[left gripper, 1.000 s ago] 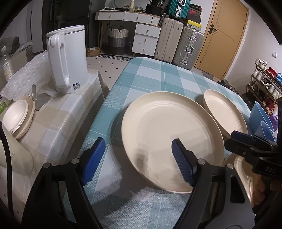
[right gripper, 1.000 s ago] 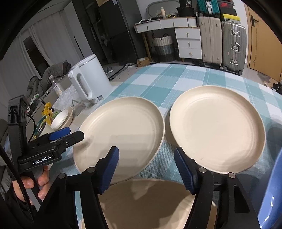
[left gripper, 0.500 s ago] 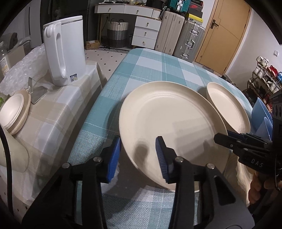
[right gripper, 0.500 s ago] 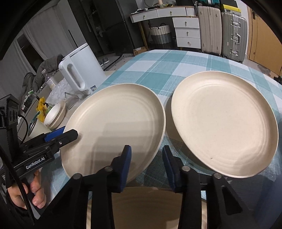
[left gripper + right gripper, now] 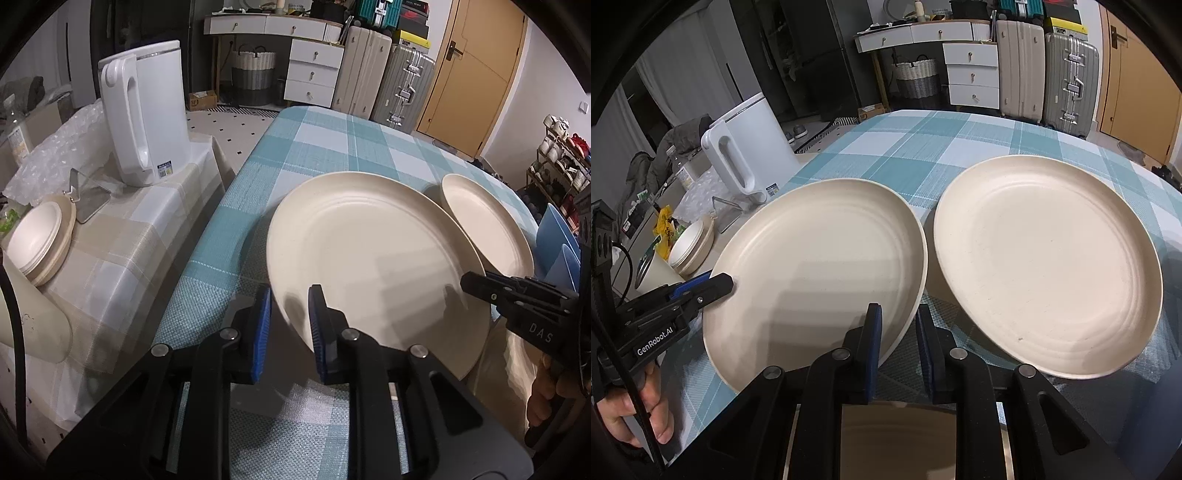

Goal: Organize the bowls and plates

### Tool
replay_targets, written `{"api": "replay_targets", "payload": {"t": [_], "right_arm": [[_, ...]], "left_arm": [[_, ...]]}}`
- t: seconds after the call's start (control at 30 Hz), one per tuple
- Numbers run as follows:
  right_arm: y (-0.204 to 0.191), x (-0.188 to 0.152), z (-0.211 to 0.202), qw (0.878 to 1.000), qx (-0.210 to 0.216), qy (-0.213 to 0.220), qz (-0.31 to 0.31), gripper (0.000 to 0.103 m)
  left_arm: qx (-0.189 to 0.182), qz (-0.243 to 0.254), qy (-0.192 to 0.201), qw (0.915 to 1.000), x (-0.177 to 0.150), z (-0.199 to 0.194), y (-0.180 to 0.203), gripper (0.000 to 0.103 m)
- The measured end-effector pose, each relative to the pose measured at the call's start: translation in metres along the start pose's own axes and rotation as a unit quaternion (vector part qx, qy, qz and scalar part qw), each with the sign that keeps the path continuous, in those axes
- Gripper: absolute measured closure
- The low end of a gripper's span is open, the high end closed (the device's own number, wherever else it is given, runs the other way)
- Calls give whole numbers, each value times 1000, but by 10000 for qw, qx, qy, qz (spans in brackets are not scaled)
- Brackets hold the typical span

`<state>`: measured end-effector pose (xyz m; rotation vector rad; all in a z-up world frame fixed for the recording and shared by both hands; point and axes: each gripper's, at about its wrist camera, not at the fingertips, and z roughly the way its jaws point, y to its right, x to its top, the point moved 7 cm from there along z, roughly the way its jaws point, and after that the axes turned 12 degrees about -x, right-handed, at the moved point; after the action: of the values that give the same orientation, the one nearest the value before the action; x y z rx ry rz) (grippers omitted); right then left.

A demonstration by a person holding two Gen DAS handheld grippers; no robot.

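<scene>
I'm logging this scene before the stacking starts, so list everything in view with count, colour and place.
flat plate: one, cream, flat on the teal check tablecloth
held plate: one, cream, tilted, left of the flat plate
third dish: one, cream, partly hidden at the bottom of the right wrist view
blue bowls: seemingly two, blue, table's right edge
kettle: one, white, side table
small dishes: one stack, cream, side table
left tool: one, black with blue pads, jaws just closed on the held plate's rim
right tool: one, same colours, jaws just closed on that rim, nearer the flat plate
left hand, right hand: one each, behind its tool
</scene>
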<state>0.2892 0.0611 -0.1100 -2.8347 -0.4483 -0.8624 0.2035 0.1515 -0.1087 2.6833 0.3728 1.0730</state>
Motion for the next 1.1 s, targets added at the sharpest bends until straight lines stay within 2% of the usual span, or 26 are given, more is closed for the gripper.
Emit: {"api": "replay_targets", "payload": {"t": [0.57, 1.1], "right_arm": [[-4, 7, -36, 9991, 52, 426, -22, 84], [14, -11, -97, 9970, 54, 741, 206, 84]], "left_arm": [[56, 122, 322, 9994, 8, -43, 15, 85], [-112, 426, 513, 9977, -5, -92, 63, 85]]}}
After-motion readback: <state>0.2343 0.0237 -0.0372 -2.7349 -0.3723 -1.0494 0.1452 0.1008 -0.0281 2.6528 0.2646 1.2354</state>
